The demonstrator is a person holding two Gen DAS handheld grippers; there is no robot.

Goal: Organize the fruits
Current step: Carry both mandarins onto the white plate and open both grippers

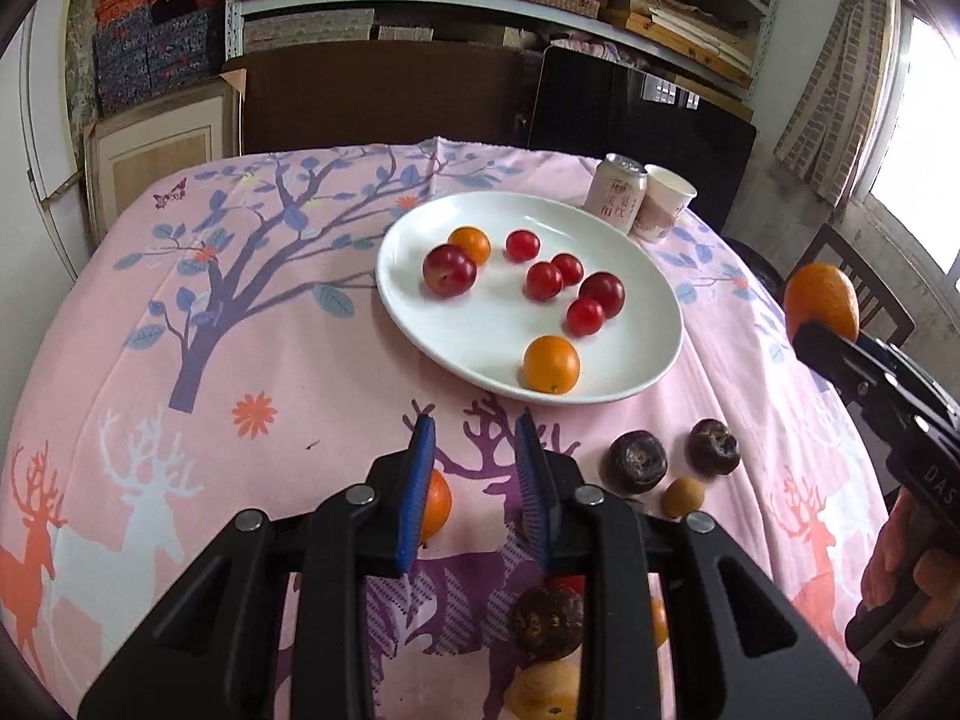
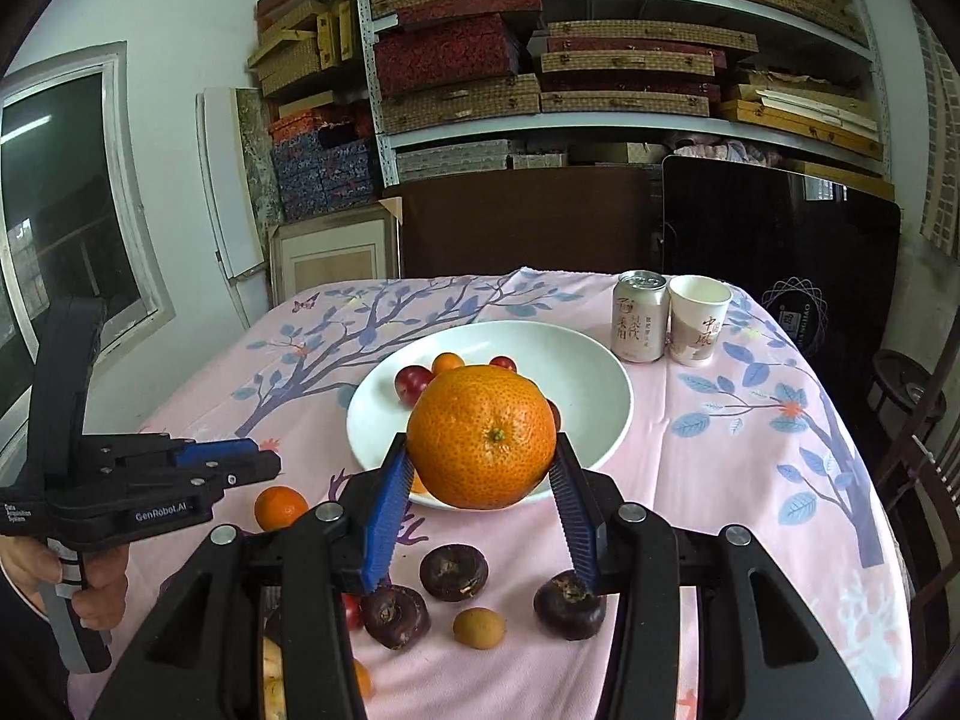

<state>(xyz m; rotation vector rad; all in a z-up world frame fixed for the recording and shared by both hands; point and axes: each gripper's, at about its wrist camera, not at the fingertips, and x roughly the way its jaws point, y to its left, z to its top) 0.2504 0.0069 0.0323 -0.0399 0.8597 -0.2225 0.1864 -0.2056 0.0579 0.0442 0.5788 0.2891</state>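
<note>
left wrist view: my left gripper (image 1: 474,468) hangs released, nothing btwn the fingers, bottom centre, over the cloth w/ a small orange (image 1: 437,507) just beside its left finger. plate (image 1: 414,312) mid frame.

right wrist view: my right gripper (image 2: 483,501) is clenched on the big orange (image 2: 482,436), centre frame, in the air in front of the plate (image 2: 606,414). i'd carry it over a bare spot, lower till it rests, then let go so it doesn't roll.

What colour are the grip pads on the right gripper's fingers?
Blue, ribbed pads on black fingers, clamped on the big orange. Clearest in the right wrist view.
</note>
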